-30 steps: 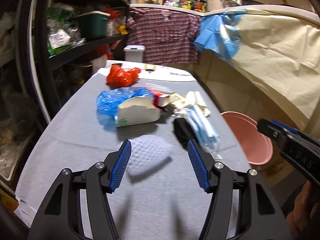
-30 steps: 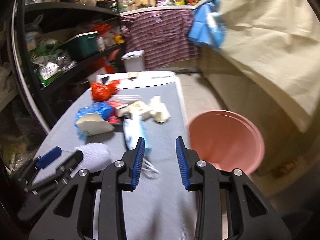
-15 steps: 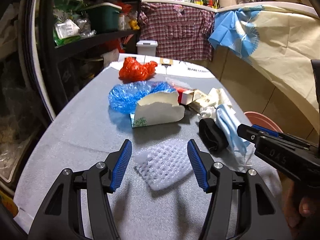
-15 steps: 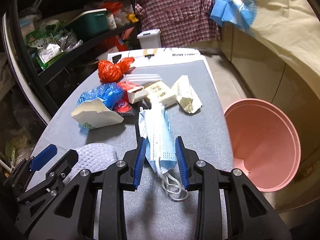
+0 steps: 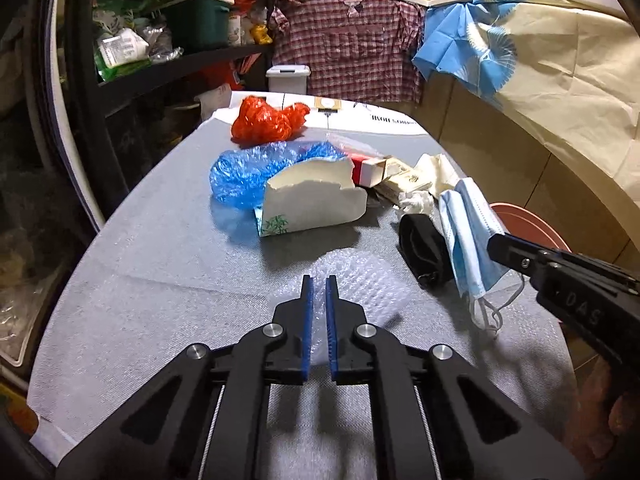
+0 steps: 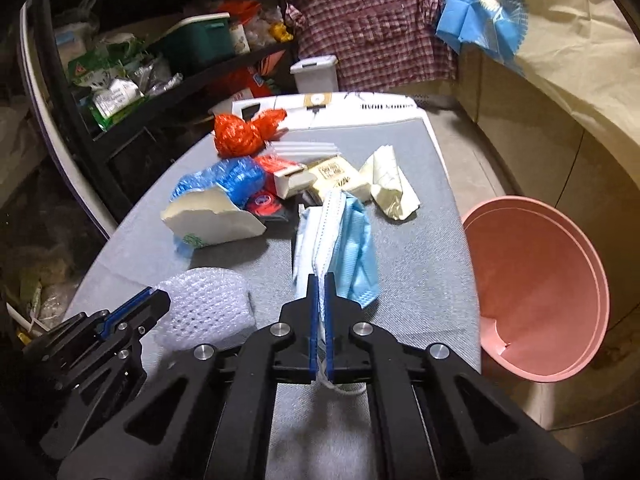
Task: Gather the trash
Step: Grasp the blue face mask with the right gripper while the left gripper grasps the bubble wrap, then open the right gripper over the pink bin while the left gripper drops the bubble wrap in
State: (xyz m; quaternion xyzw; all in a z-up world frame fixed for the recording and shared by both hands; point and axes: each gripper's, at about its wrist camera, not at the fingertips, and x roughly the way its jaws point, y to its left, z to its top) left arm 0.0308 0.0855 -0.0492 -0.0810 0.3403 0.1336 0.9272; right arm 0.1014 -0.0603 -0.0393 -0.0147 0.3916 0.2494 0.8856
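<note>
My left gripper (image 5: 319,280) is shut on a piece of white bubble wrap (image 5: 360,276) at the near end of the grey table (image 5: 160,264); it also shows in the right wrist view (image 6: 204,304). My right gripper (image 6: 321,278) is shut on a blue face mask (image 6: 344,240), which also shows in the left wrist view (image 5: 468,232). A pink bin (image 6: 532,296) stands on the floor to the right of the table.
Further back lie a torn white carton (image 5: 316,200), a blue plastic bag (image 5: 248,172), a red bag (image 5: 264,120), a black object (image 5: 420,244), small boxes (image 6: 320,176) and crumpled paper (image 6: 392,188). Dark shelves (image 5: 160,60) line the left side.
Both grippers have closed: the left on the bubble wrap, the right on the face mask. Both moved forward over the table.
</note>
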